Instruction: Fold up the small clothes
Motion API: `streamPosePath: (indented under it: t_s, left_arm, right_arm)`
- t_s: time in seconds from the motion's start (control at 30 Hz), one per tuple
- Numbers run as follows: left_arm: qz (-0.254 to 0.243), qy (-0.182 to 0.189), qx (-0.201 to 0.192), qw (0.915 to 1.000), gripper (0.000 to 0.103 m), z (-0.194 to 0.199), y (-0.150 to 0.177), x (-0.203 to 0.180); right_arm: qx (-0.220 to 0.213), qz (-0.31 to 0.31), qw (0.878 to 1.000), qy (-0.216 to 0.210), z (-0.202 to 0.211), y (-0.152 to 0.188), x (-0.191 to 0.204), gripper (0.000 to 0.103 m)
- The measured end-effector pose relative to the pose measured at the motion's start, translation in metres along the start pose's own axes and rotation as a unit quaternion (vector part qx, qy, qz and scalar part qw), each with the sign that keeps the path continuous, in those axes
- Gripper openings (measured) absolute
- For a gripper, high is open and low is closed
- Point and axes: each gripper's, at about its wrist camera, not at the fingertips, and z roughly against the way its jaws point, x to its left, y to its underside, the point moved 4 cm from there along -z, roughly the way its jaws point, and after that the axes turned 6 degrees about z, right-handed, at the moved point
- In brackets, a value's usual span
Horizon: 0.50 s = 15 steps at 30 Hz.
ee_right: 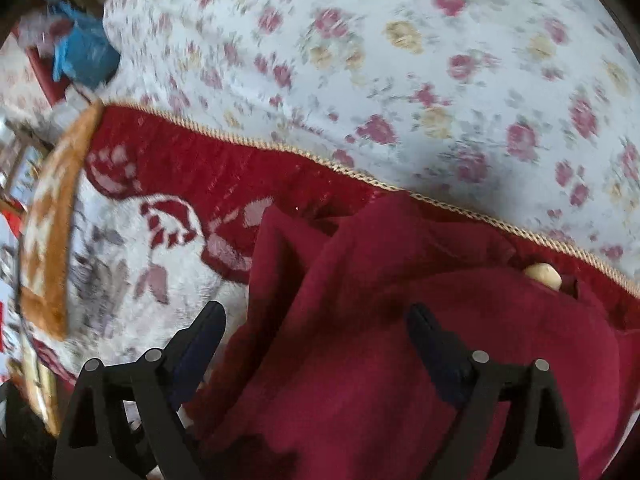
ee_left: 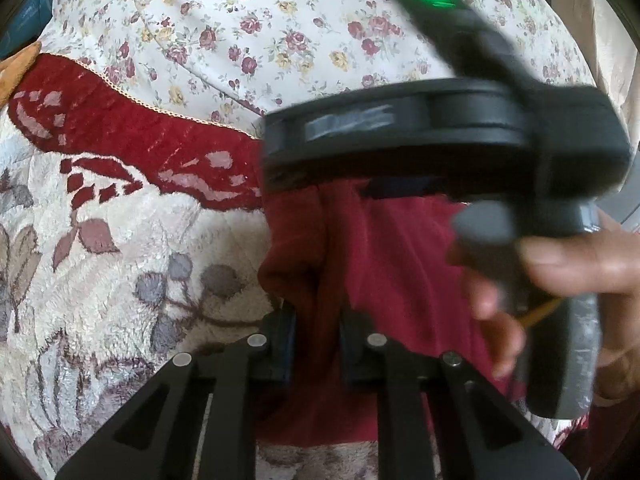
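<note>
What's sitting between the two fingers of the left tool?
A bunched fold of the dark red garment, pinched by the left tool, seen in the left wrist view.

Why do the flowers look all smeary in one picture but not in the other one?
In the right wrist view the flowered sheet is streaked by motion blur, while the red cloth nearer the lens is sharper. In the left wrist view the sheet is crisp; there only the other gripper's body and the hand are blurred.
</note>
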Motion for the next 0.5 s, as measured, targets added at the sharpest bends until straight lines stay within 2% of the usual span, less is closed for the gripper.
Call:
streamPosePath:
  t_s: [0.07,0.13,0.23,0.3,0.33,0.4,0.43,0.47,0.5]
  left_arm:
    - [-0.001,0.001,0.001,1.0000,0.016,0.000,0.001,0.000]
    - [-0.002,0.001,0.002,1.0000,0.015,0.000,0.002,0.000]
    - [-0.004,0.001,0.005,1.0000,0.015,-0.002,0.001,-0.002]
    - [0.000,0.002,0.007,1.0000,0.015,-0.003,0.000,-0.001]
    - [0.004,0.001,0.007,1.0000,0.020,-0.004,-0.002,-0.001]
    - [0.012,0.003,0.009,0.9999,0.044,-0.004,-0.004,0.004]
    - [0.021,0.004,0.009,0.9997,0.064,-0.004,-0.005,0.007]
    - [0.031,0.005,0.004,0.9995,0.072,-0.003,-0.006,0.011]
    - [0.037,0.006,0.002,0.9993,0.073,-0.003,-0.006,0.013]
  right_arm:
    - [0.028,0.029,0.999,0.009,-0.017,-0.004,0.011,0.097]
    - [0.037,0.039,0.998,0.019,-0.028,-0.006,0.015,0.101]
    - [0.006,0.054,0.998,0.033,-0.025,-0.005,0.013,0.097]
    - [-0.003,0.043,0.998,0.049,-0.019,-0.003,0.001,0.057]
    - [-0.009,0.029,0.999,0.034,-0.014,-0.001,-0.008,0.053]
    - [-0.032,-0.009,0.999,-0.011,0.001,0.002,-0.023,0.038]
    - [-0.040,-0.019,0.999,-0.025,0.008,0.004,-0.028,0.034]
    - [-0.048,-0.025,0.998,-0.035,0.013,0.006,-0.031,0.031]
    - [-0.056,-0.029,0.997,-0.041,0.018,0.008,-0.036,0.030]
